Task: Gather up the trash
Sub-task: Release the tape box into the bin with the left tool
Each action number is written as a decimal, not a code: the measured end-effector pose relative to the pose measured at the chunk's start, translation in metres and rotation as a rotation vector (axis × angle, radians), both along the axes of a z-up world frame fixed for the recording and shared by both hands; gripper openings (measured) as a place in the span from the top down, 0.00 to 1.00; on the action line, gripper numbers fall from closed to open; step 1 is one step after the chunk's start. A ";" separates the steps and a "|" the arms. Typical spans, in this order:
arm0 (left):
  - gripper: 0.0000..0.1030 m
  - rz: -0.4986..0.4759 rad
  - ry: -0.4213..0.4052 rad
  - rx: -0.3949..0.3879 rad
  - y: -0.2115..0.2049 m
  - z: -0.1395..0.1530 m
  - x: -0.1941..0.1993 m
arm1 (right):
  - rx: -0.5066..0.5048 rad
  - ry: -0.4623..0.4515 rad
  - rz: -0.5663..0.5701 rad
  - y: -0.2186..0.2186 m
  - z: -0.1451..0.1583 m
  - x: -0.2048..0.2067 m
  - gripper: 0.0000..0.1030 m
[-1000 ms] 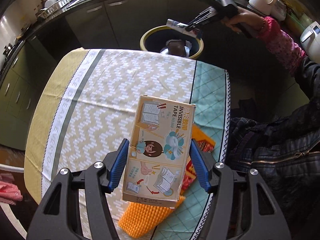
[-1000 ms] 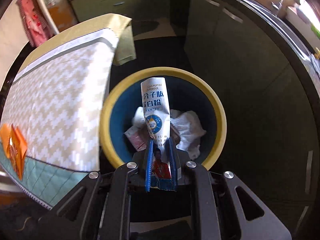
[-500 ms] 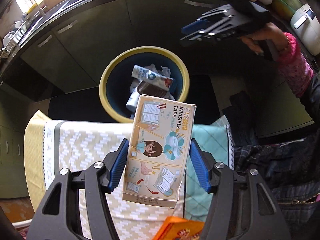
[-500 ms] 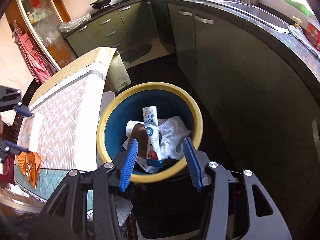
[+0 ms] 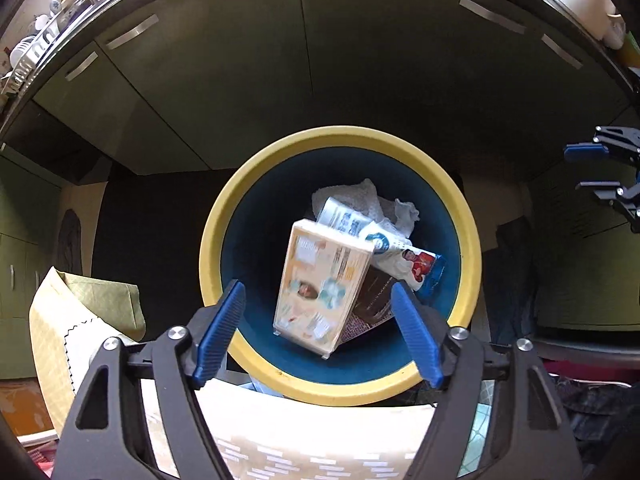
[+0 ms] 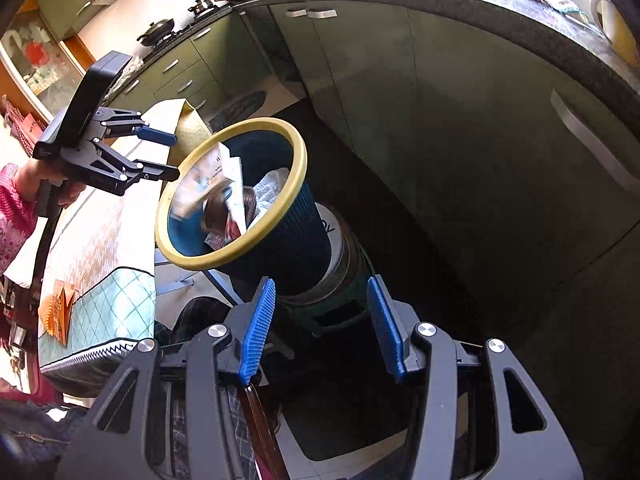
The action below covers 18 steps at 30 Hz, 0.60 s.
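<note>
Left tongs [image 5: 318, 330] spread wide, empty, above bin [image 5: 466, 216]. Box [image 5: 322, 286] inside bin, blurred. Right tongs [image 6: 322, 330] also agape, empty.

Green cabinets [image 5: 248, 92] line the dark counter [image 6: 500, 20]; a patterned tablecloth [image 6: 100, 236] covers the table.

This is looking like a home kitchen: long green cupboard doors with silver handles [image 6: 588, 136] are running under a dark counter, and black pans [image 6: 158, 26] are sitting on the far stove.
</note>
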State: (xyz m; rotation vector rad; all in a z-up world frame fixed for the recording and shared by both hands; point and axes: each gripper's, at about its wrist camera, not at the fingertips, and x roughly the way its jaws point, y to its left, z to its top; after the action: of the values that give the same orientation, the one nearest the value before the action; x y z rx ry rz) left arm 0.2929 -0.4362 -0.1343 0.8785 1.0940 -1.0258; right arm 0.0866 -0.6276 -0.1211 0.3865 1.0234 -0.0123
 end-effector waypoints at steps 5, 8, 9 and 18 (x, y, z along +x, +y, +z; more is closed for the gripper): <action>0.29 -0.031 -0.039 -0.024 0.018 0.029 -0.014 | 0.003 -0.029 0.052 0.018 0.005 0.005 0.53; 0.29 -0.031 -0.041 -0.069 0.049 0.058 -0.026 | -0.015 -0.052 0.124 0.042 0.019 0.009 0.51; 0.29 -0.029 -0.051 -0.082 0.064 0.068 -0.033 | -0.025 -0.061 0.153 0.052 0.024 0.011 0.51; 0.29 0.060 -0.093 -0.045 0.230 0.116 -0.107 | -0.106 -0.120 0.444 0.161 0.065 0.031 0.46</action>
State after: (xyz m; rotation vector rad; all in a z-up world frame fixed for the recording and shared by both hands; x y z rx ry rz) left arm 0.1862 -0.2058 -0.0184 0.8444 1.0098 -0.9474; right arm 0.1177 -0.4665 -0.0566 0.0574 0.9666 0.3504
